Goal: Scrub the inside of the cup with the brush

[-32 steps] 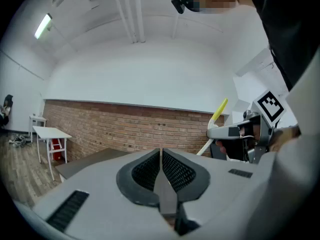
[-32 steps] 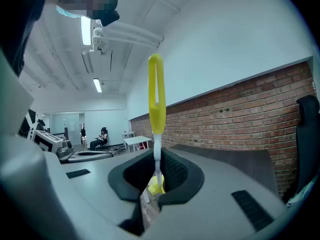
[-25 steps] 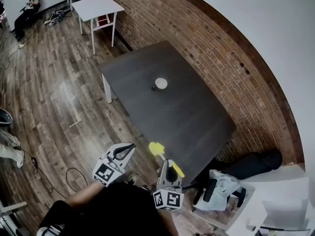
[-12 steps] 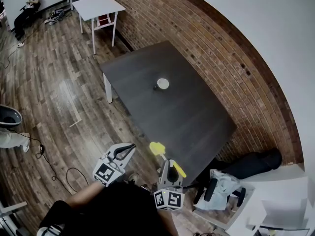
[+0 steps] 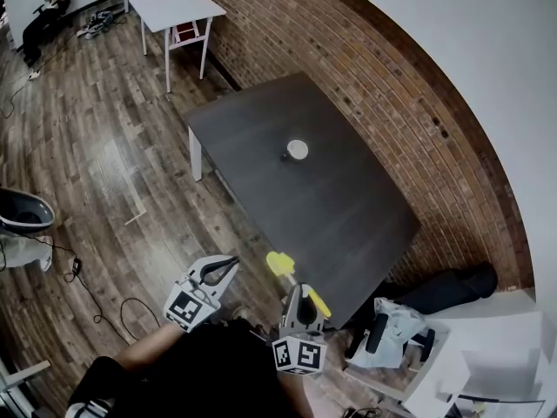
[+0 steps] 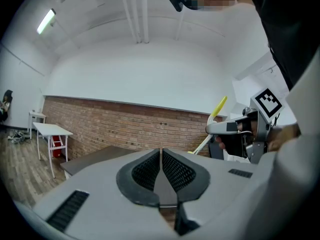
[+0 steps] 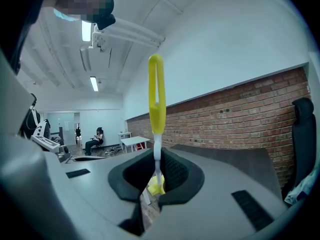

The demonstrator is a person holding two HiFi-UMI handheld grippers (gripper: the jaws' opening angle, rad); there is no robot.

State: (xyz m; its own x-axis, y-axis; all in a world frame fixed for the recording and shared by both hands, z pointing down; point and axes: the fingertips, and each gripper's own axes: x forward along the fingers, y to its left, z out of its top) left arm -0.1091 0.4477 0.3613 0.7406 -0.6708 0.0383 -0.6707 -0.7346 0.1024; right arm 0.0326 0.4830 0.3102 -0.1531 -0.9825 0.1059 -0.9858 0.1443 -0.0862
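Head view has slid. The cup [image 5: 298, 151] and dark table [image 5: 348, 225] sit a little further right in frame than a second ago, and the white table [image 5: 178, 7] has shifted right too. At the left edge, a person's foot [image 5: 22, 212] has come further into view.

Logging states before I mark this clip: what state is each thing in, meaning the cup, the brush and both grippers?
cup: upright on the table, apart from both grippers.
brush: clamped by its stem, not yet at the cup.
right gripper: shut on the brush.
left gripper: shut, nothing between its jaws.
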